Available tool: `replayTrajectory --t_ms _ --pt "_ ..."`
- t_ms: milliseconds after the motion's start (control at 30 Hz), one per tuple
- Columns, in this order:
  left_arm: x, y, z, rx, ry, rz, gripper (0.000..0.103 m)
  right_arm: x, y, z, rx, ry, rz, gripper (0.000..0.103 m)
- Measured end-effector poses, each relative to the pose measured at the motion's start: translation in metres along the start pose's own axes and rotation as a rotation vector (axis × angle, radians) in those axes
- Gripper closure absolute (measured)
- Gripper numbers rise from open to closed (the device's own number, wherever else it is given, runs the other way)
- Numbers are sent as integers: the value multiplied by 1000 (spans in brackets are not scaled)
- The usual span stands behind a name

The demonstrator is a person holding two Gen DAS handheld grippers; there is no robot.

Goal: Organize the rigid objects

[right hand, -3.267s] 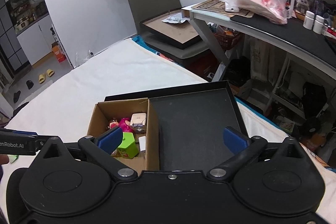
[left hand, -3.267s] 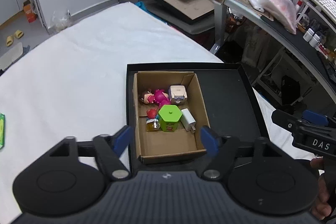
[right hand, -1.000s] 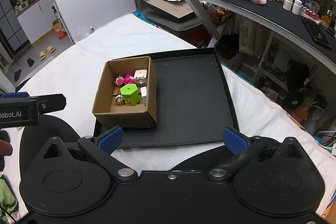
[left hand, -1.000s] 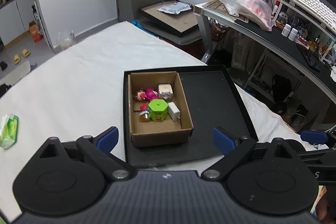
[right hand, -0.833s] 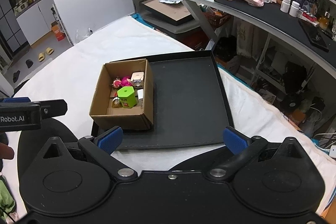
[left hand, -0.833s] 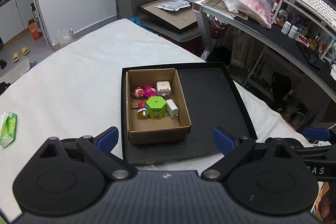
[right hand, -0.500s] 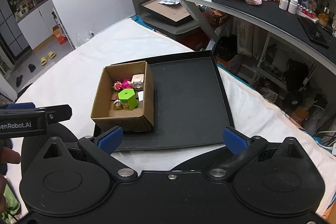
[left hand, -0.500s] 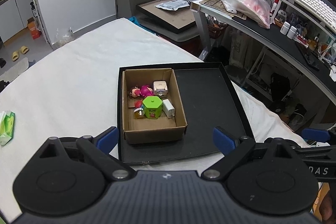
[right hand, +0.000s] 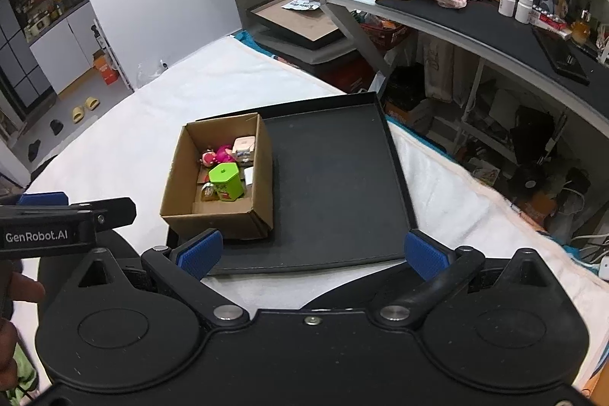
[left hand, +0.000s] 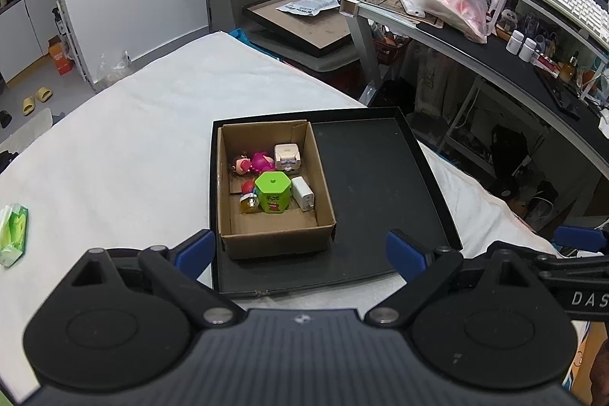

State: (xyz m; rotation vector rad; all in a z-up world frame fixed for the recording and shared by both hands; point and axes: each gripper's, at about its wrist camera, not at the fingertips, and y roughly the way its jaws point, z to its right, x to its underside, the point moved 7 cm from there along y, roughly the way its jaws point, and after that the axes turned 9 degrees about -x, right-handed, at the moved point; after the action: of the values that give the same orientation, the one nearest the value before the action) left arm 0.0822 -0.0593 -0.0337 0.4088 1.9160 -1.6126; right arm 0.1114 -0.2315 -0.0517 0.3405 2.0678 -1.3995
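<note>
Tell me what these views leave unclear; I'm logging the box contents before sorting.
- Small item left of the green container: left wrist view, too small to identify.
- White charger: right wrist view, mostly hidden behind the cardboard box wall.
- Green packet: left wrist view, print too small to read.
- Tray near edge: right wrist view, hidden by the right gripper.

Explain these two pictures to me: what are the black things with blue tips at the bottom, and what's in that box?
No robot here: a person holds a two-finger grasping tool in each hand, each carrying a camera looking forward along its fingers. One picture comes from the left tool, the other from the right tool. Both are open and hold nothing. On the white cloth lies a black tray; at its left side stands a cardboard box holding a green hexagonal container, a white charger and small toy figures.
</note>
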Motion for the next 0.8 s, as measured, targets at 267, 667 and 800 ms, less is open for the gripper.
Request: replayTrajectory --t_ms 267,667,800 --pt "0 -3 5 -5 10 6 7 1 -2 4 -6 10 3 0" --pt "2 -3 6 -11 9 -6 7 2 -4 9 -9 21 12 0" --pt "2 -1 4 -10 -1 -15 7 3 -3 11 -2 25 15 0"
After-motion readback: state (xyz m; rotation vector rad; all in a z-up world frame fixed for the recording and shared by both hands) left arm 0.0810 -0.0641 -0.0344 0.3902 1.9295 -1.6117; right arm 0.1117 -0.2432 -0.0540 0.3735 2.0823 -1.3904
